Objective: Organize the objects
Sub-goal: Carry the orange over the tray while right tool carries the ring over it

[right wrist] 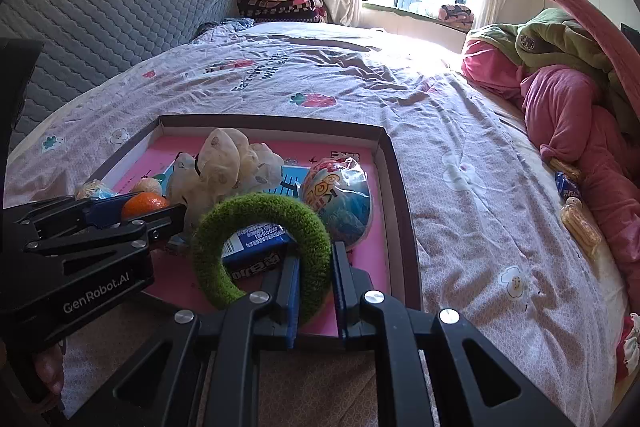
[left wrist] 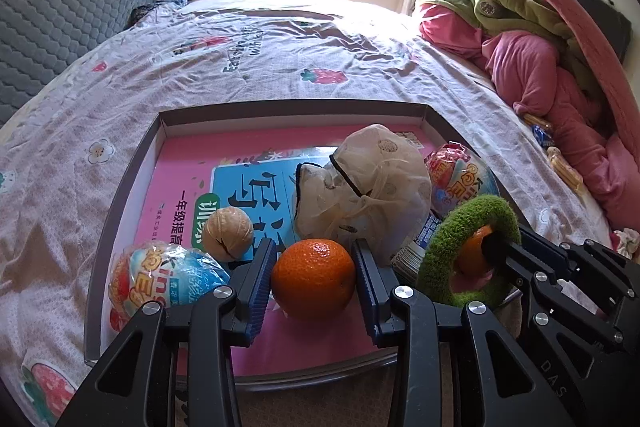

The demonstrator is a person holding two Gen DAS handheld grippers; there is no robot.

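Now, going from left to right across the shallow box lid [left wrist: 132, 163] that lies on the bed sheet [left wrist: 280, 67]: at its left edge rests a foil-wrapped egg toy [left wrist: 160, 279], and just beside it a small tan ball [left wrist: 227, 234]. Next comes the left gripper [left wrist: 314, 277], which grasps an orange [left wrist: 314, 279] — the blue pads [left wrist: 262, 287] press on both sides of the fruit, low over the pink book cover [left wrist: 192, 155] inside the lid. Behind the orange sits a cream mesh pouch [left wrist: 372, 187] with a black strap, and further right a second wrapped egg toy [right wrist: 340, 203].

At the right, the right gripper [right wrist: 316, 291] is clenched on a fuzzy green ring [right wrist: 260, 251]; its fingers pinch the lower right part of the ring, which stands tilted above the lid. Through the ring's hole a blue snack packet [right wrist: 256, 251] shows, lying on the lid floor. Farther right, well apart from the lid, pink and green bedding [right wrist: 560, 99] is piled on the bed — near it lie some small wrapped snacks [right wrist: 576, 219].
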